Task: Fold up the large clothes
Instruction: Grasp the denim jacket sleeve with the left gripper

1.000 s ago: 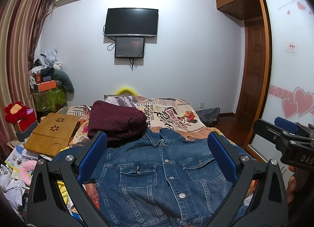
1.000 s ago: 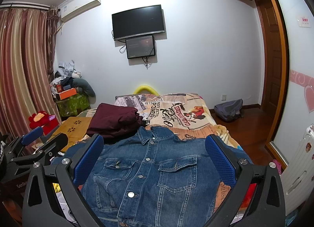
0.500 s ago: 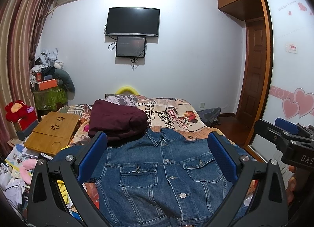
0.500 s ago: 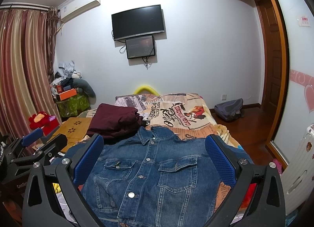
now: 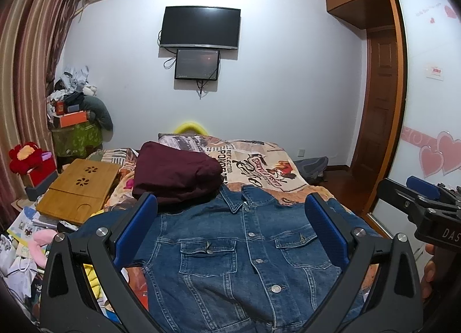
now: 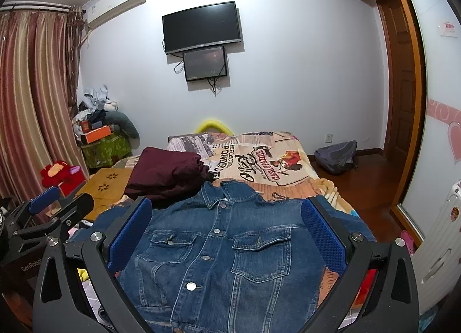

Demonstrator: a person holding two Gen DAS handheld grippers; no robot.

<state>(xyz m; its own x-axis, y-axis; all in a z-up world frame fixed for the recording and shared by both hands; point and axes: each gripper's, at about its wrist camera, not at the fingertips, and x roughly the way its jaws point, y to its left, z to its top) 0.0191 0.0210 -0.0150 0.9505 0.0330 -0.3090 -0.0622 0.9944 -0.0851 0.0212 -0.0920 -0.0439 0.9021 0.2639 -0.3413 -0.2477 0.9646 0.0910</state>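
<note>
A blue denim jacket point(image 5: 239, 249) point(image 6: 227, 252) lies spread face up on the bed, buttoned, collar toward the far wall. My left gripper point(image 5: 230, 214) hovers above its chest, open, nothing between the blue pads. My right gripper point(image 6: 227, 214) hovers the same way over the jacket, open and empty. Each gripper also shows at the edge of the other's view: the right gripper point(image 5: 423, 206) on the right, the left gripper point(image 6: 49, 212) on the left. A folded maroon garment point(image 5: 175, 171) point(image 6: 167, 171) sits just beyond the jacket's left shoulder.
The bed point(image 5: 259, 160) carries a printed cover. A bamboo lap tray point(image 5: 80, 188) rests at its left, with papers and toys below. A grey backpack point(image 6: 337, 157) lies on the wooden floor at right. A TV point(image 5: 200, 27) hangs on the far wall.
Both views have shifted only slightly; the jacket lies as before and both grippers stay open above it.
</note>
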